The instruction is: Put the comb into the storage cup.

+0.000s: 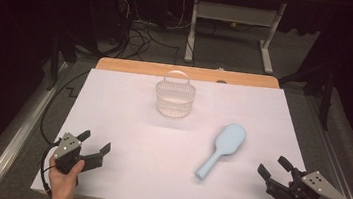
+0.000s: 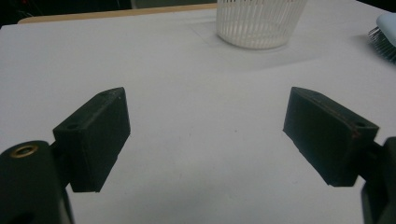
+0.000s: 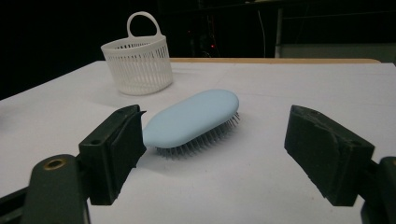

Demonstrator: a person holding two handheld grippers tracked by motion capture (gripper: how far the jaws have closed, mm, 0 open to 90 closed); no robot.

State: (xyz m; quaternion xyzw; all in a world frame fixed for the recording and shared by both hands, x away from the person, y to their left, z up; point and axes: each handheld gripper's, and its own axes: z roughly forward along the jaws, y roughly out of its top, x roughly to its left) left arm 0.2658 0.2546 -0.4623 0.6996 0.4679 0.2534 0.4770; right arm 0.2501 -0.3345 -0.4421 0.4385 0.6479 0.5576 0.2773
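R gripper (image 3: 212,154) is hovering w/ jaws spread, empty; pale-blue hairbrush (image 3: 191,119) is lying bristles-down just ahead between its fingers. Approach handle squarely, clamp mid-handle. L gripper (image 2: 205,135) is idling, released.

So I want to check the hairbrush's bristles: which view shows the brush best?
The right gripper view: the hairbrush lies close, bristles down, its blue back up. The high view shows the whole brush from above, handle included, bristles hidden. The left gripper view catches just an edge.
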